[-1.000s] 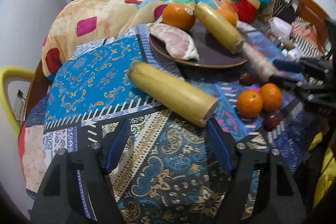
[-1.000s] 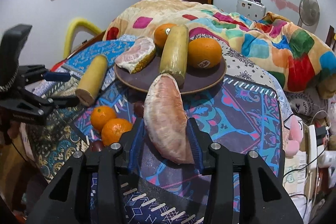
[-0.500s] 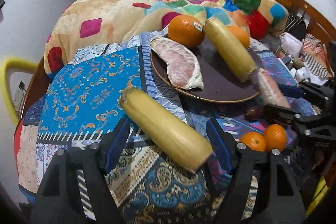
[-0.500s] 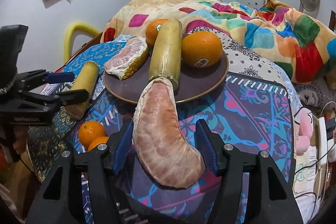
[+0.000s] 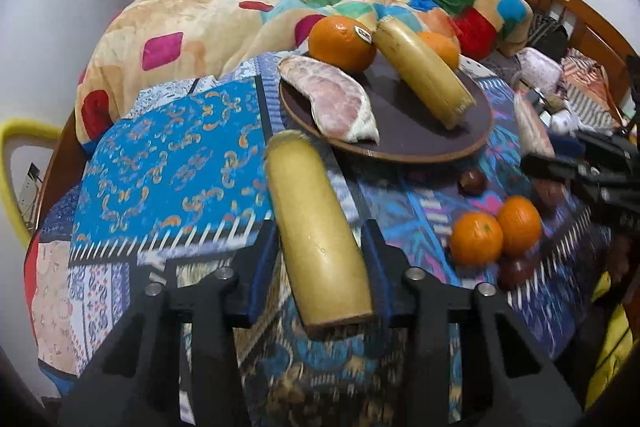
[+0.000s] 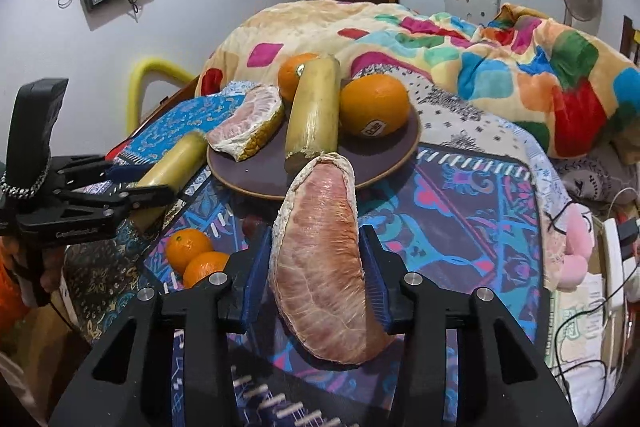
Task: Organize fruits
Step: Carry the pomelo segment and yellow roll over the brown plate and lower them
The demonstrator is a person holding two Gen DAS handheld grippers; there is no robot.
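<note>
My left gripper [image 5: 320, 267] is shut on a yellow sugarcane piece [image 5: 316, 239], held above the patterned cloth and pointing at the dark round plate [image 5: 404, 147]. My right gripper [image 6: 316, 279] is shut on a pink pomelo wedge [image 6: 320, 259], its tip just short of the plate's [image 6: 384, 163] near rim. On the plate lie another pomelo wedge [image 5: 332, 103], a second sugarcane piece [image 5: 424, 75] and two big oranges [image 5: 342, 39]. Two small tangerines [image 5: 496, 227] lie on the cloth beside the plate.
Dark small fruits [image 5: 472, 181] lie on the cloth near the tangerines. A colourful quilt [image 5: 248, 15] is heaped behind the plate. A yellow chair back [image 5: 16, 163] stands at the left edge. Clutter and cables [image 6: 600, 267] lie to the right.
My left gripper closed on the sugarcane piece and lifted it, turning it toward the plate. My right gripper carried the pomelo wedge closer to the plate.
</note>
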